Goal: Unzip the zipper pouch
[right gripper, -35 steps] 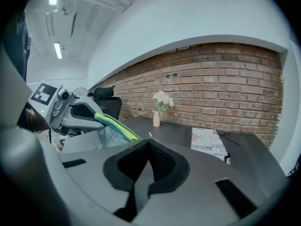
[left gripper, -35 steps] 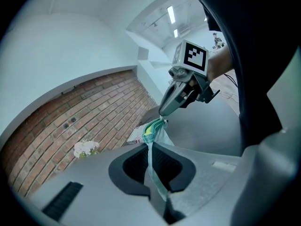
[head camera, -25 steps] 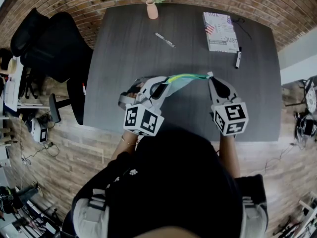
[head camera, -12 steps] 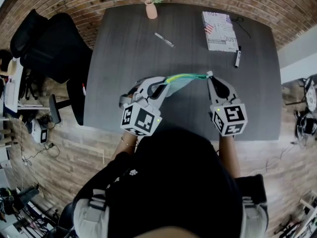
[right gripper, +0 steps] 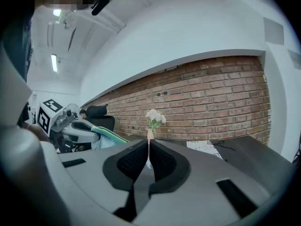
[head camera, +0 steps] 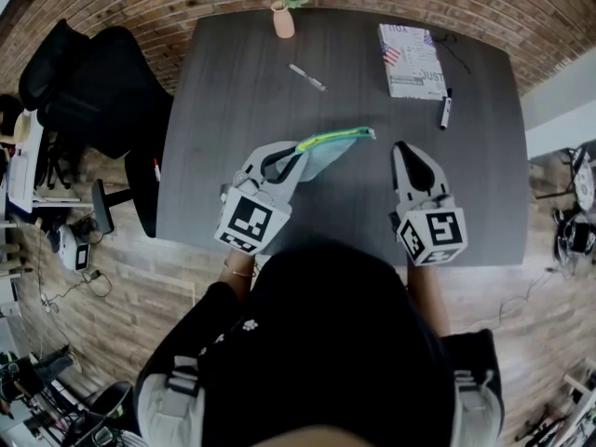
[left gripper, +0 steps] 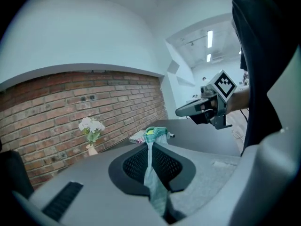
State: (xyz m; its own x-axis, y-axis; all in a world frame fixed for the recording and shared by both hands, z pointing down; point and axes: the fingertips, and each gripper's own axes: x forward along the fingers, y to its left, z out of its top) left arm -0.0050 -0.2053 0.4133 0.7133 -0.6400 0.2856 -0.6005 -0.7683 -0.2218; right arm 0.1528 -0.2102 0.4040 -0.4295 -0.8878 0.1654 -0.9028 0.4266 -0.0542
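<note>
The zipper pouch, pale teal with a green-yellow zipper edge, hangs above the dark table. My left gripper is shut on its left end. In the left gripper view the teal fabric runs pinched between the pads, the zipper end sticking out past them. My right gripper is apart from the pouch, to its right. Its jaws are opening, with a narrow gap and nothing between them. From the right gripper view I see the left gripper holding the pouch.
At the table's far edge stands a pink vase with white flowers. A pen lies left of centre. A printed booklet and a black marker lie at the far right. A black office chair stands to the left of the table.
My right gripper has let go of the pouch's right end and drawn back toward me. The pouch now hangs from the left gripper alone, which has shifted a little left.
</note>
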